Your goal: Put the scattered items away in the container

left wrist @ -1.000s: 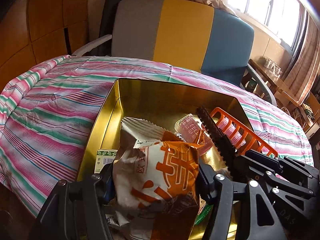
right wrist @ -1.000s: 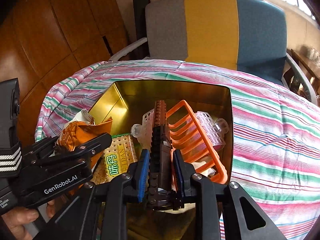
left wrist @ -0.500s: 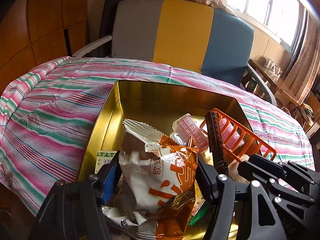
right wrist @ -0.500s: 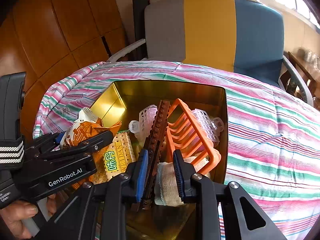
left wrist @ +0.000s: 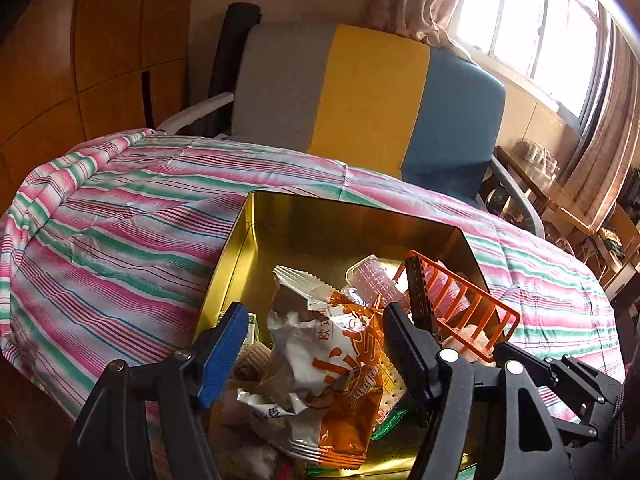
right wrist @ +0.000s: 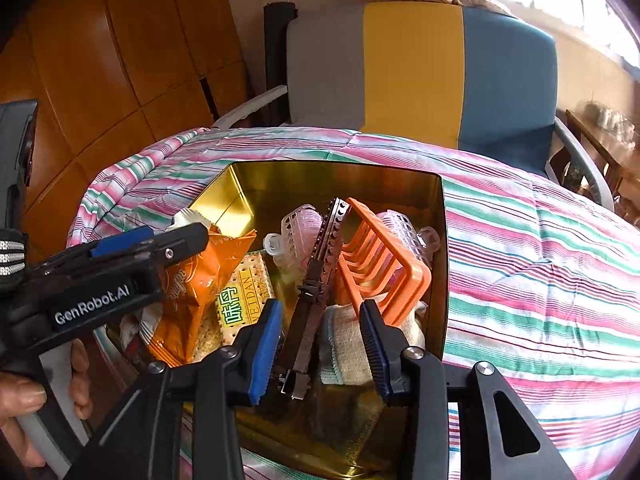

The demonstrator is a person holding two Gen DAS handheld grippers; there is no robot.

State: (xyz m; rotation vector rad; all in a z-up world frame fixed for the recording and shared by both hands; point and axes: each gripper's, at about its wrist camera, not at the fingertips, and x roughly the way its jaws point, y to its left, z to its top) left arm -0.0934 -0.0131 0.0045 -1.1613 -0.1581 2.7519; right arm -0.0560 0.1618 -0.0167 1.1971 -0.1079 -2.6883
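Striped cloth (left wrist: 120, 216) carrying gold tin (right wrist: 240, 204). Inside, against right wall: orange rack (right wrist: 380, 256). At left wall: snack bag (left wrist: 332, 360), between released left gripper (left wrist: 312, 344). Centre: brown comb (right wrist: 320, 272), between just-opened right gripper (right wrist: 320, 344), untouched by pads.

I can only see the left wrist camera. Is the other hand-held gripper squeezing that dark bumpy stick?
Observer: No. The right hand-held gripper has just been opening its jaws. The dark stick lies loose between them.
Operator: What's next to the stick's low end?
Observer: A rolled whitish cloth, also between the jaws.
Operator: And beside the orange bag?
Observer: A cracker packet with bright yellow-green characters.
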